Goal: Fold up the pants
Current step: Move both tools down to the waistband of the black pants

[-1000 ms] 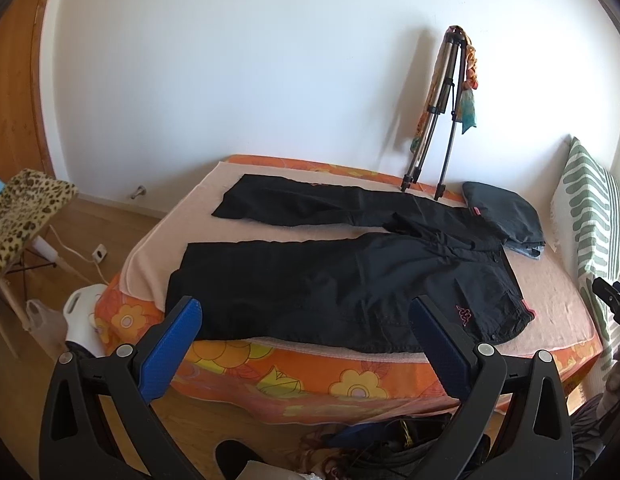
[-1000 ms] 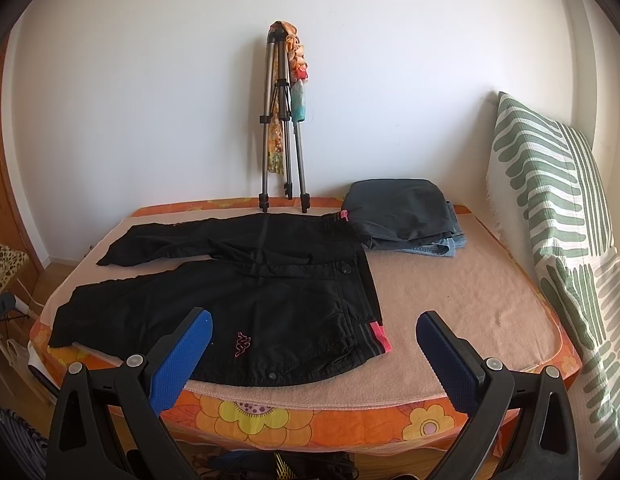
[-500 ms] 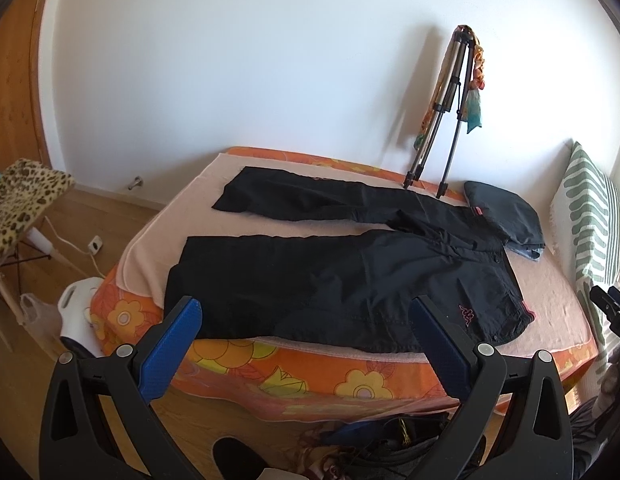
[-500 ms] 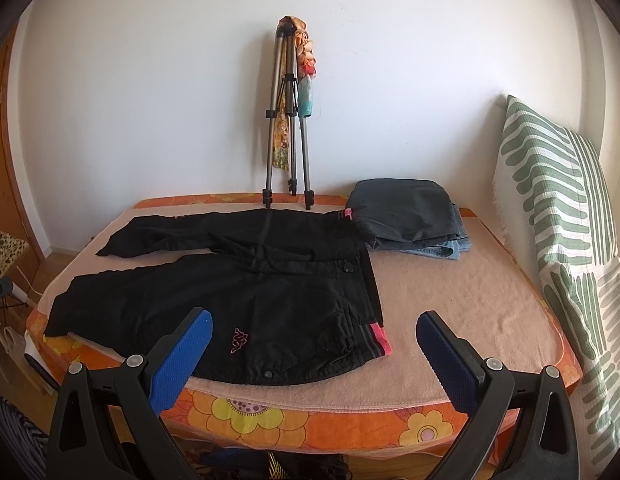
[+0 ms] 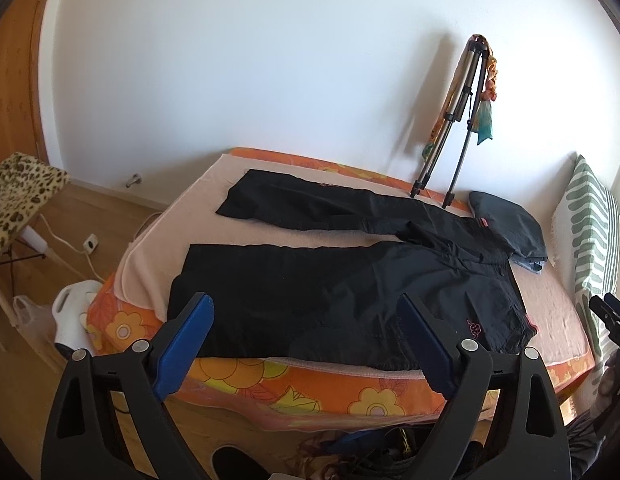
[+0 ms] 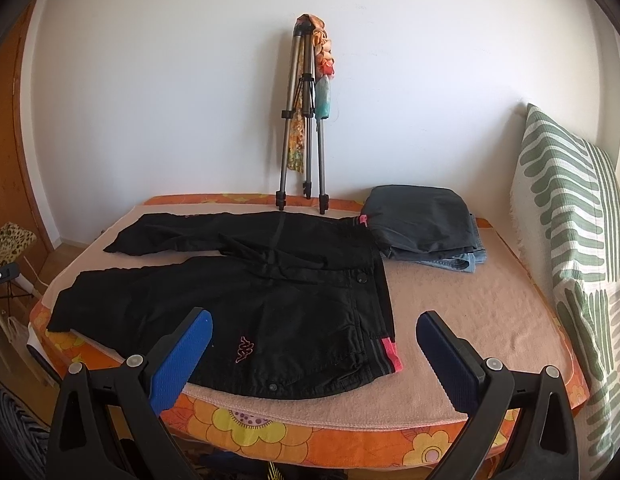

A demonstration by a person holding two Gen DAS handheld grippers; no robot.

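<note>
Black pants lie spread flat on the bed, legs apart and pointing left, waistband with a pink tab at the right; they also show in the right wrist view. My left gripper is open and empty, held off the bed's front edge before the near leg. My right gripper is open and empty, held before the waistband end, not touching it.
A pile of folded clothes lies at the back right of the bed. A tripod leans on the wall. A striped pillow stands at the right. A leopard-print board and a white container are left of the bed.
Both grippers have moved closer to the bed and a little higher, so the pants look larger. Both stay open. The pants have not moved.
</note>
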